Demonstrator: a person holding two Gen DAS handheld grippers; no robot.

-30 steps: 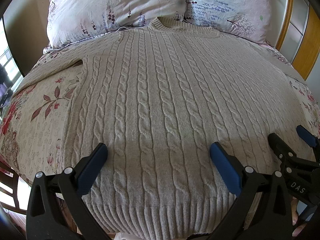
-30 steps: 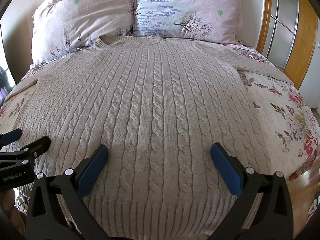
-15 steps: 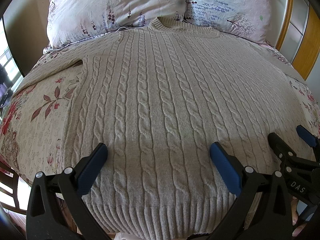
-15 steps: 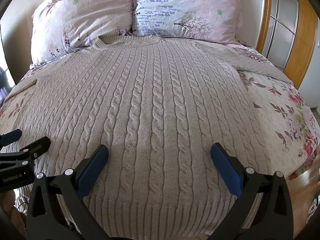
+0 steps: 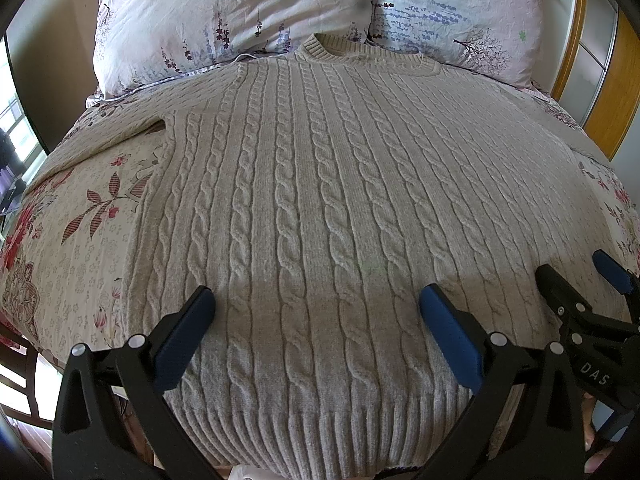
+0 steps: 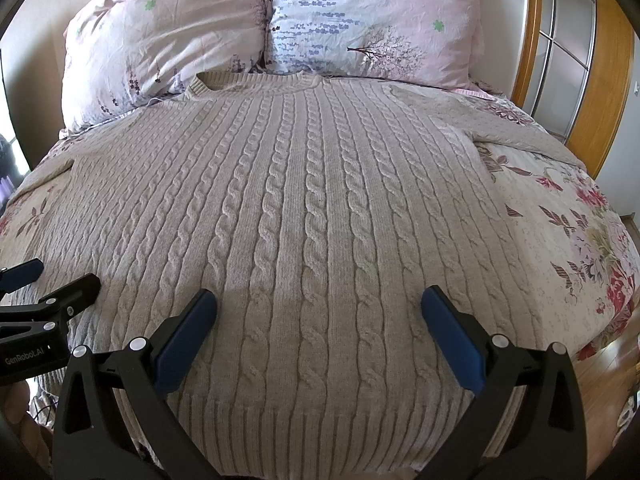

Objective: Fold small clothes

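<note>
The grey cable-knit sweater (image 5: 320, 208) lies flat on the bed (image 5: 80, 240), collar toward the pillows (image 6: 360, 20). The left claw (image 5: 316, 328) and right claw (image 6: 318, 330) hover above its hem, both wide apart, gripping nothing.

Floral-sheeted bed (image 6: 568, 264); two pillows (image 6: 372, 20); wooden-framed wardrobe (image 6: 608, 80)

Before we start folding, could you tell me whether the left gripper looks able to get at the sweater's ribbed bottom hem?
Probably yes: the left gripper is open above the beige cable-knit sweater, whose ribbed bottom hem lies flat and uncovered just below its fingers.
</note>
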